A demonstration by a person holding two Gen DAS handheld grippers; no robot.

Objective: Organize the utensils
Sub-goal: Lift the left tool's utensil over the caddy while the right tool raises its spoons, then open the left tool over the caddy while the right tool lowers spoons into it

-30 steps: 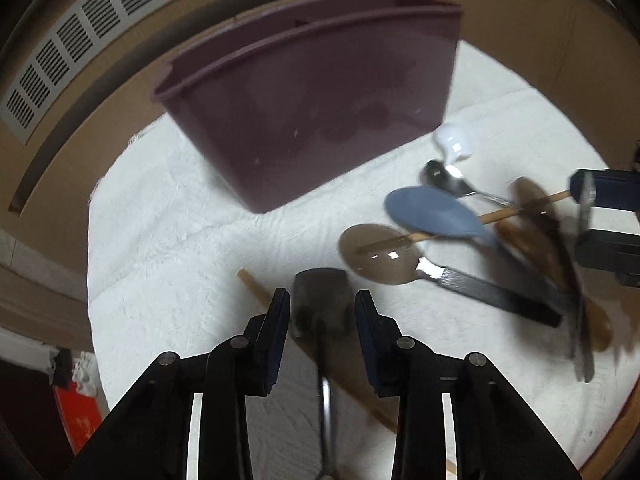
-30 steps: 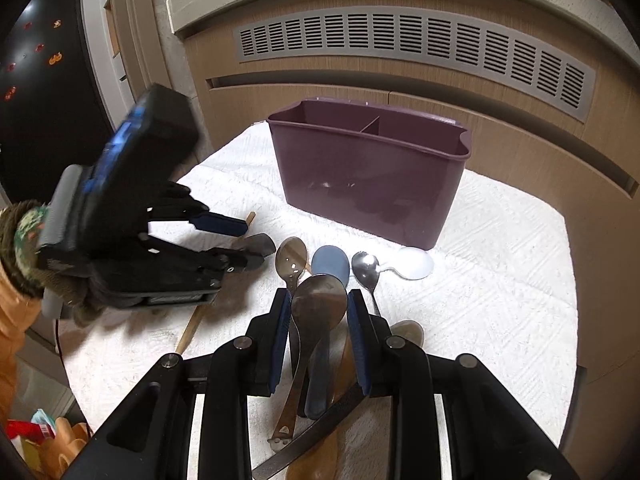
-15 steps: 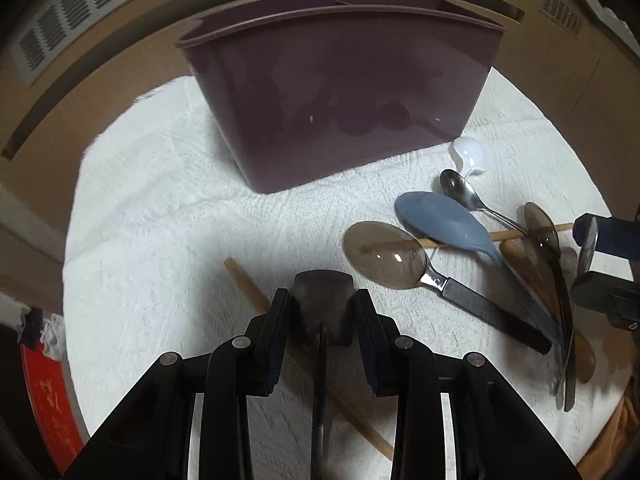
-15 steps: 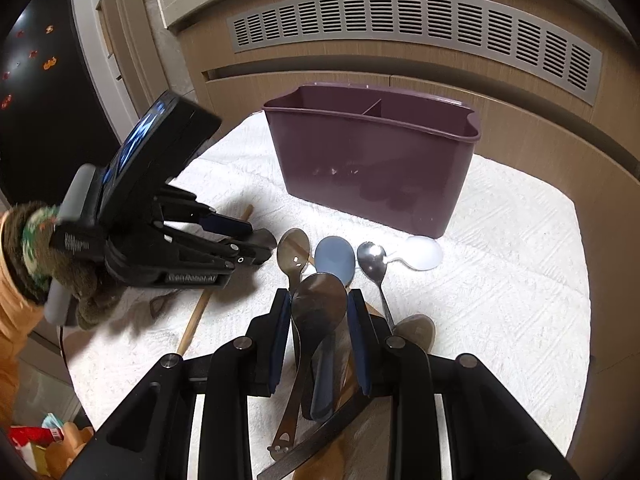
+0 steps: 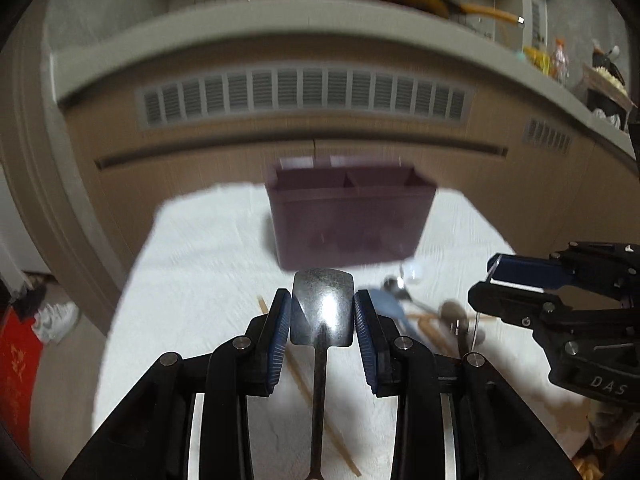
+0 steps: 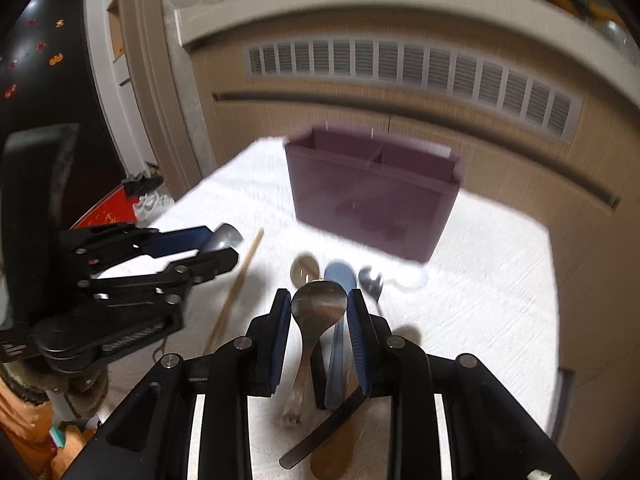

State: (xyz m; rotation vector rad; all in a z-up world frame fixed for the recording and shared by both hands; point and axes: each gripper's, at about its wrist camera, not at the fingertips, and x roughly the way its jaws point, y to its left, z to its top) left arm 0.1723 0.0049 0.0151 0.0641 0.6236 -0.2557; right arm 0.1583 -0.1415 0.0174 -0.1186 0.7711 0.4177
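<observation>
My left gripper (image 5: 322,312) is shut on a flat, square-headed metal spoon (image 5: 322,304) and holds it above the white cloth (image 5: 208,264), handle running back under the jaws. The right wrist view shows the same gripper (image 6: 218,248) at the left, lifted. My right gripper (image 6: 319,304) is shut on the bowl of a round metal spoon (image 6: 318,300), its handle hanging down. A purple two-compartment caddy (image 6: 372,196) stands upright beyond both. On the cloth lie a brown spoon (image 6: 304,268), a blue spoon (image 6: 340,276), a small metal spoon (image 6: 370,280) and a white spoon (image 6: 412,278).
A wooden chopstick (image 6: 236,288) lies on the cloth at the left. A wooden spoon (image 6: 332,448) and a dark-handled utensil (image 6: 324,436) lie under my right gripper. Behind the table runs a beige cabinet with a vent grille (image 6: 400,68). The view is motion-blurred.
My left gripper has risen off the cloth with the square-headed spoon and levelled toward the caddy. The right gripper has lifted a little with its round spoon.
</observation>
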